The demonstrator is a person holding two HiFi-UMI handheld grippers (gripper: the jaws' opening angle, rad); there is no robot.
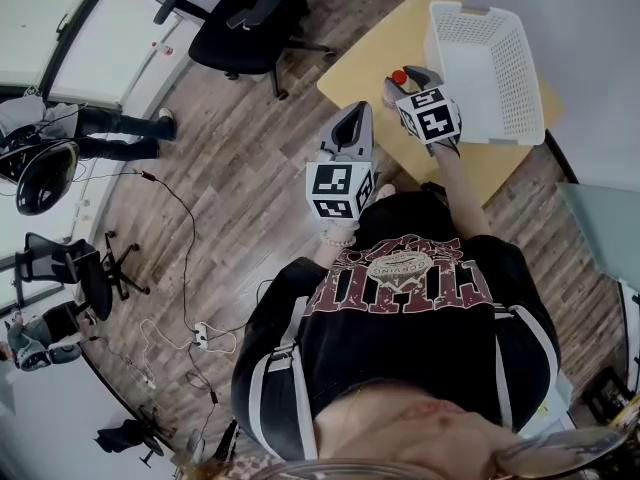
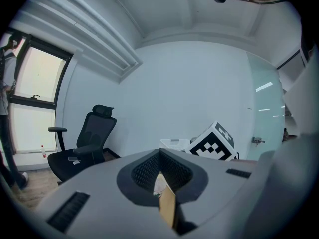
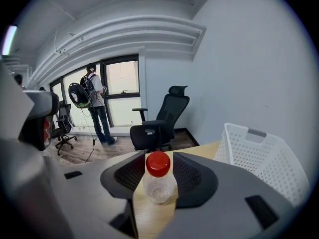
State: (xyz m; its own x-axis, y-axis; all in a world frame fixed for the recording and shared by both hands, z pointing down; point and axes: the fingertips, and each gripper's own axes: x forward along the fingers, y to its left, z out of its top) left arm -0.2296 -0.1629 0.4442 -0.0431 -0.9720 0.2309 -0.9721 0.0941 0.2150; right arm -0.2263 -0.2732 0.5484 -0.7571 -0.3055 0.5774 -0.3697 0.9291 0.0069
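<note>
A small clear bottle with a red cap [image 3: 159,185] stands on the yellow wooden table [image 3: 149,218]. My right gripper [image 3: 159,156] is open, one jaw on each side of the bottle; whether the pads touch it I cannot tell. In the head view the red cap [image 1: 399,76] shows between the spread jaws of the right gripper [image 1: 410,82]. A white slatted basket [image 1: 530,78] lies just right of it on the table [image 1: 365,63]. My left gripper [image 1: 357,110] hangs left of the table over the floor, shut and holding nothing [image 2: 160,153].
The basket [image 3: 259,158] is close on the right of the bottle. A black office chair [image 1: 250,13] stands beyond the table's left corner. A person with a backpack [image 3: 97,108] is by the windows. Cables [image 1: 190,268] trail over the wooden floor.
</note>
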